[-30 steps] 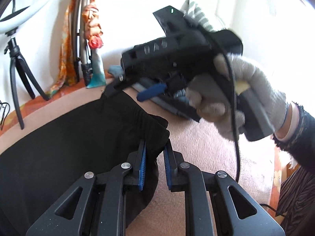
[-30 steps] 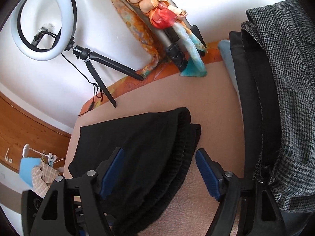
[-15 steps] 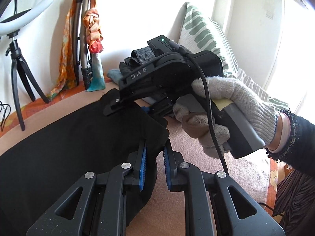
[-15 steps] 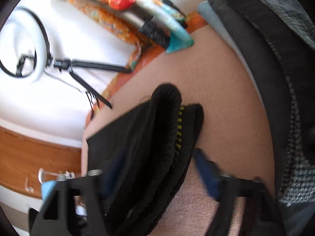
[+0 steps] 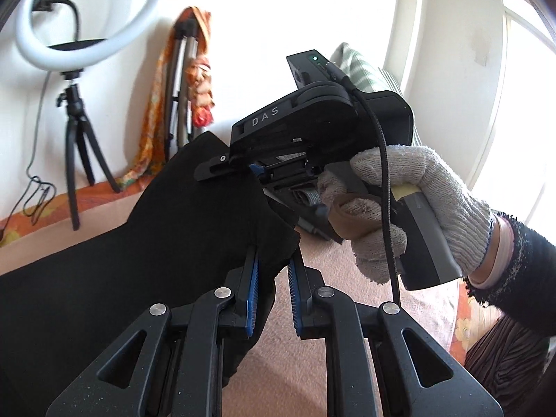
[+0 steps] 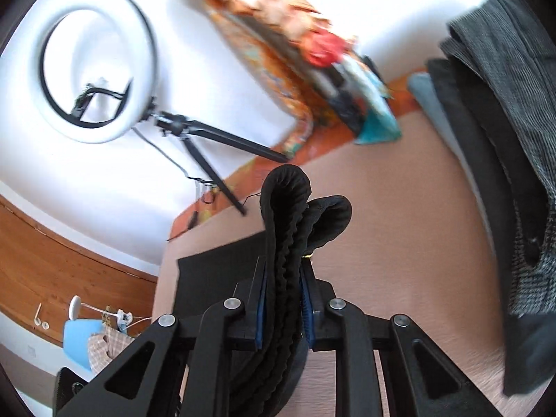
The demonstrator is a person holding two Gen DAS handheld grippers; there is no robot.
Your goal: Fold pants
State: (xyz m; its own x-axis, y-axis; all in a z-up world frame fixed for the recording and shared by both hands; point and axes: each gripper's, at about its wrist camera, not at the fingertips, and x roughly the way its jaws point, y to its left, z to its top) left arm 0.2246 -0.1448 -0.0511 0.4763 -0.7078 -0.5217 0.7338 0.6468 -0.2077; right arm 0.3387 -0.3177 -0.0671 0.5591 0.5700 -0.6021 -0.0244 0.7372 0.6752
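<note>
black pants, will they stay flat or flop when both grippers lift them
Probably floppy: in the right wrist view the pants droop in soft loops over the right gripper. The left gripper bunches a corner easily, so they seem light. The ribbed waistband likely grips rather than slips.

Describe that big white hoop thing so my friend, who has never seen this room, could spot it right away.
Look along the white wall behind the pinkish blanket where the black pants lie. Beside the folded tripod draped in an orange scarf stands the ring light, a glowing white hoop on a short black three-legged stand. It is the only round, hollow, white thing there.
</note>
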